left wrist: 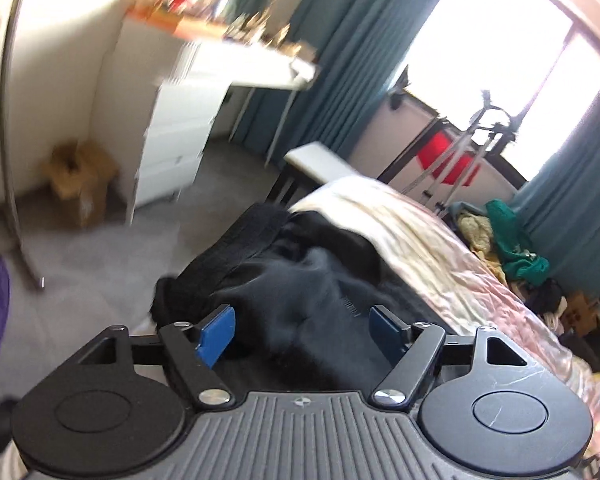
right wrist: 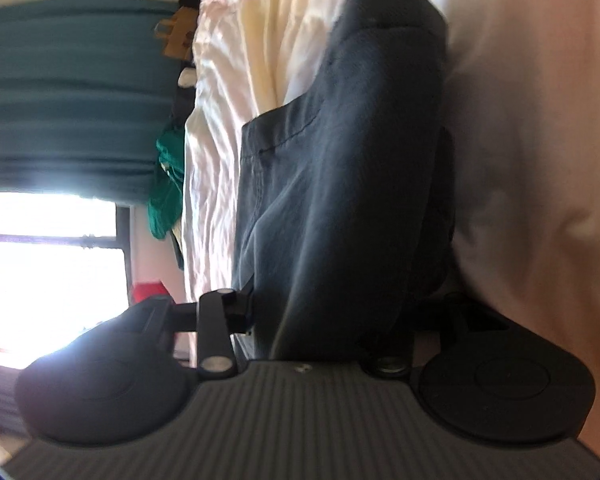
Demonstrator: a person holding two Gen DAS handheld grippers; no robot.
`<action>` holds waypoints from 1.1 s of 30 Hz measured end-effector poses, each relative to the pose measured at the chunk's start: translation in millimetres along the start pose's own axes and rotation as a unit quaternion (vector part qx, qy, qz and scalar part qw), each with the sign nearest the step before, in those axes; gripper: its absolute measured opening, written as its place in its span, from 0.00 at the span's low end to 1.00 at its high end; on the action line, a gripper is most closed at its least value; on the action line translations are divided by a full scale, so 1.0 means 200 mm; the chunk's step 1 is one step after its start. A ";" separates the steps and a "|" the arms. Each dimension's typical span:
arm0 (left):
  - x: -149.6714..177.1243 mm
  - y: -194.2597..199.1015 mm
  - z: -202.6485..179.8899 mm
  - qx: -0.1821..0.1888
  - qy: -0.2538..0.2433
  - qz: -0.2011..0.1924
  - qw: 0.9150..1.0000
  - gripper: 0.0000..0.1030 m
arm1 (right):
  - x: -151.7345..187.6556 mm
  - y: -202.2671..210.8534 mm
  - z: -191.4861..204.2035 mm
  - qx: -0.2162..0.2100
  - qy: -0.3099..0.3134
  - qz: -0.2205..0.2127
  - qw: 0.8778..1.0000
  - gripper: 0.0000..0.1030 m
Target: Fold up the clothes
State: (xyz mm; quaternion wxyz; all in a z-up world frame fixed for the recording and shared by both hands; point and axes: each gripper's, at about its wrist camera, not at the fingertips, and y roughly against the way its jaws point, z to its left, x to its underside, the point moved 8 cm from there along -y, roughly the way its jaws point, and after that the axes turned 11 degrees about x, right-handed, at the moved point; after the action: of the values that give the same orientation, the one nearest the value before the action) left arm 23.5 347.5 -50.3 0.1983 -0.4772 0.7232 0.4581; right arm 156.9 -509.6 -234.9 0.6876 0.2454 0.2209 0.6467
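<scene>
No label is readable on the black garment; the left gripper is held spread above it, while the right gripper, rolled sideways, is buried in cloth, its jaw position untellable.

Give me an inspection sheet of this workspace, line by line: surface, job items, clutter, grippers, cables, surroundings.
Surface: bed with a crumpled pale sheet.
Job's things: dark garment bunched on the bed; the right wrist view shows its stitched hem.
Clutter: pile of green and yellow clothes beside the bed; cardboard box on the floor.
Grippers: left gripper open over the garment, blue fingers apart; right gripper has garment fabric running between its fingers, which are hidden, so its state is unclear.
Cables: nothing seen.
Surroundings: teal curtains, bright window, white drawer unit, tripod; both views blurred.
</scene>
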 end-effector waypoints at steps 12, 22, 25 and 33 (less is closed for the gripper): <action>0.43 -0.44 -0.72 0.098 -0.110 0.045 0.988 0.76 | -0.08 0.09 0.13 -0.083 0.027 0.000 0.996 0.48; 0.76 -0.85 -0.94 0.024 -0.222 0.075 0.972 0.76 | -0.21 -0.01 -0.01 -0.060 0.026 0.018 0.998 0.22; 0.82 -0.92 -0.91 0.008 -0.241 0.090 0.966 0.76 | -0.21 0.01 0.05 -0.048 0.091 0.002 0.995 0.19; 0.92 -1.02 -0.86 -0.011 -0.303 0.114 0.946 0.76 | -0.10 0.15 0.28 -0.041 0.261 -0.081 0.961 0.18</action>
State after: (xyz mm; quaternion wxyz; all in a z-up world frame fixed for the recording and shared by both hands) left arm 140.7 81.9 -193.9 0.3489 -0.2327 0.6734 0.6088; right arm 166.5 -532.2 -173.1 0.6652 0.0209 0.3856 0.6390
